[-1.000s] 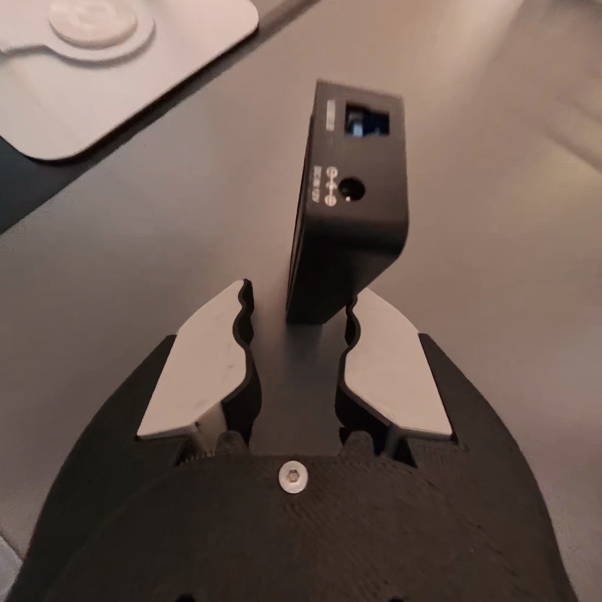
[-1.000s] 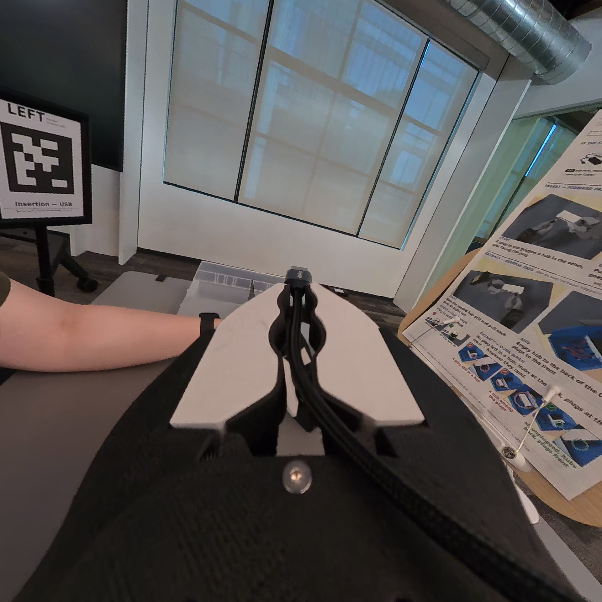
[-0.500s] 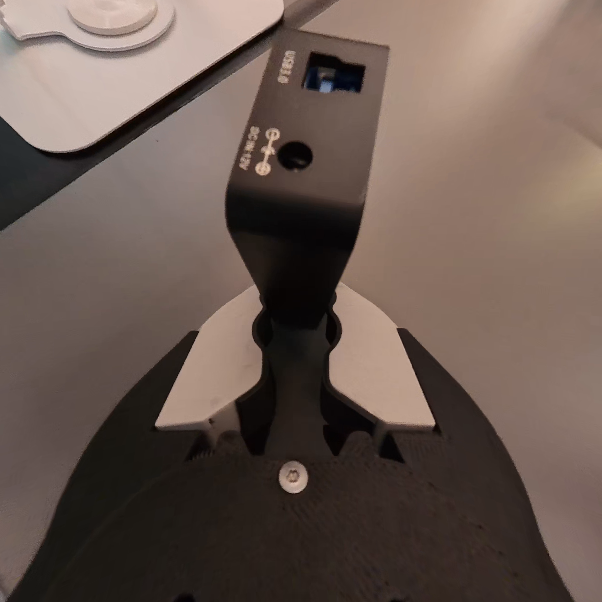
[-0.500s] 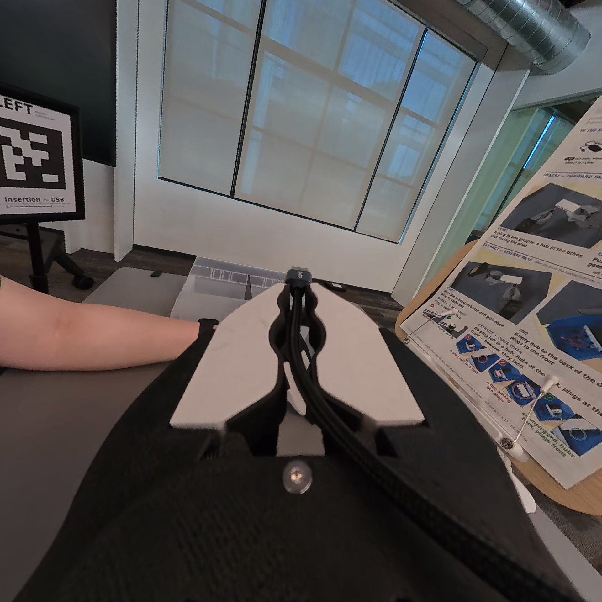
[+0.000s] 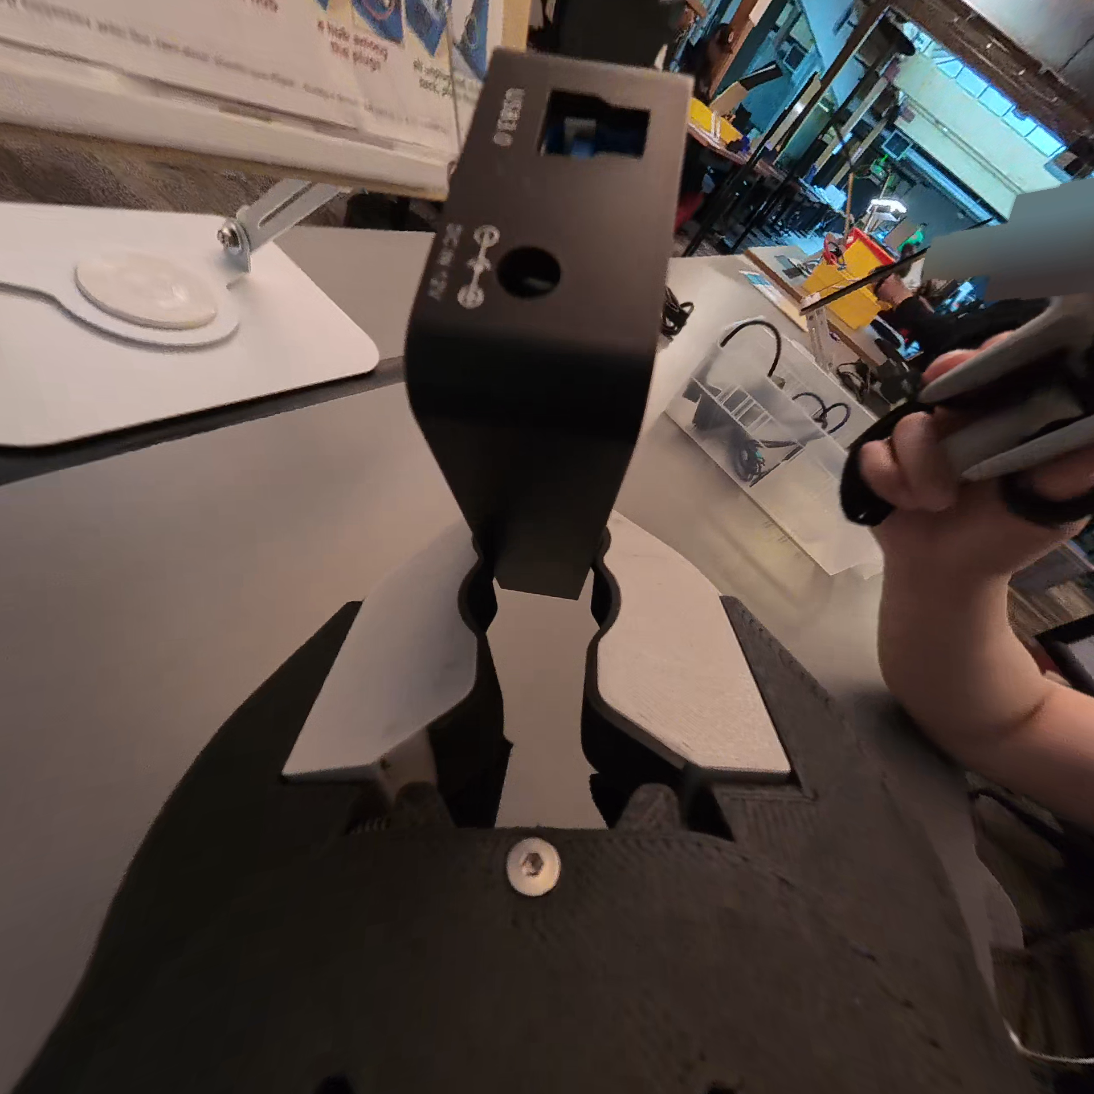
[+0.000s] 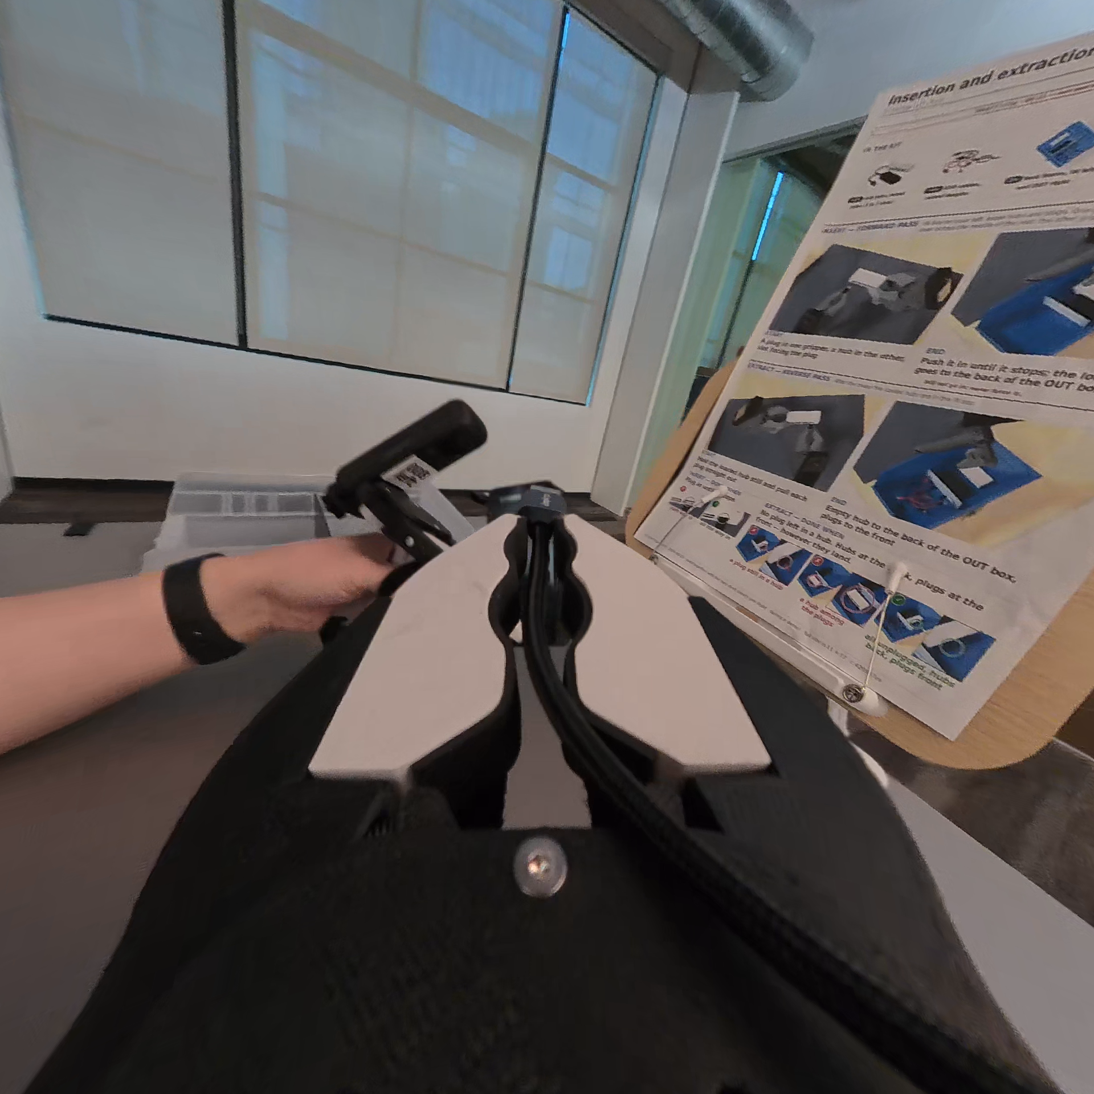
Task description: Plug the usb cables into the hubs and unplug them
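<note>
Hub between left tongs

instr. sheet, clear bin, window

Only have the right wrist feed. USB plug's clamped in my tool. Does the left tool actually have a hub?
Observer: Yes. The left tool is shut on a black hub and grips its lower end.
Operator: Any free port facing out?
Observer: The end face toward the left camera has a rectangular port, blue inside, with nothing plugged in.
Operator: Anything else on that face?
Observer: A round socket sits below the port and is also empty.
</note>
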### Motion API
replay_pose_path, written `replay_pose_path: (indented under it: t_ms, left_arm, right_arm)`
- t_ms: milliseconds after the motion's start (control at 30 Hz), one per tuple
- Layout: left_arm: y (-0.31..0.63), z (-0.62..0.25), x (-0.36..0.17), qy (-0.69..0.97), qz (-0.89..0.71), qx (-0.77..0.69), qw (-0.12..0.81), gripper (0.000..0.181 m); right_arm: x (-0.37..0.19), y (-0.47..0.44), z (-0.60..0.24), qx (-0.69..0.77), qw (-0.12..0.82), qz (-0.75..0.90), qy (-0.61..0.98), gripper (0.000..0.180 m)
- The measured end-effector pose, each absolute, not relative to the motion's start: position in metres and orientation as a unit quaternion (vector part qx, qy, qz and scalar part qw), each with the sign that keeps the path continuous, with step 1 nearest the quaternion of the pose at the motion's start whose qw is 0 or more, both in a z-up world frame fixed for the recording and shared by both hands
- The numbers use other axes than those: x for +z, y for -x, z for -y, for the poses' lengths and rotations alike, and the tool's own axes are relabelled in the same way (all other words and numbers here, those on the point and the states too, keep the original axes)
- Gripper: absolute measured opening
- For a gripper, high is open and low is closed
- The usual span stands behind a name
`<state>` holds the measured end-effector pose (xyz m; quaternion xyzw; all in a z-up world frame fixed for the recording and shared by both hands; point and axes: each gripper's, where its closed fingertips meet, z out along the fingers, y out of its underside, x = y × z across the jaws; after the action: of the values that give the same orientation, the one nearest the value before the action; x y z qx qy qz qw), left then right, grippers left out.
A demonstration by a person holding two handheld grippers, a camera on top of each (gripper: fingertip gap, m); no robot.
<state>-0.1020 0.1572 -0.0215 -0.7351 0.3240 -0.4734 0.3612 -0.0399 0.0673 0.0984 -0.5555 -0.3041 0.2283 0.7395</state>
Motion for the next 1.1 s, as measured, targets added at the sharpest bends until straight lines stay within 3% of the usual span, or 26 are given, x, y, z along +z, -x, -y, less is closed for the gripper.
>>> replay_pose_path:
  t_ms: [400, 900, 1100]
  left_arm:
    - [0.070, -0.133, 0.009, 0.729, -0.327, -0.409, 0.441, 0.027]
    - [0.049, -0.119, 0.016, 0.703, -0.334, -0.395, 0.489, 0.027]
    - [0.051, -0.118, 0.026, 0.678, -0.349, -0.363, 0.535, 0.027]
  right_arm:
    - [0.066, 0.074, -0.073, 0.012, 0.740, 0.374, 0.559, 0.008]
    - [0.069, 0.080, -0.069, -0.061, 0.736, 0.384, 0.554, 0.008]
    - [0.076, 0.079, -0.065, -0.024, 0.741, 0.369, 0.560, 0.009]
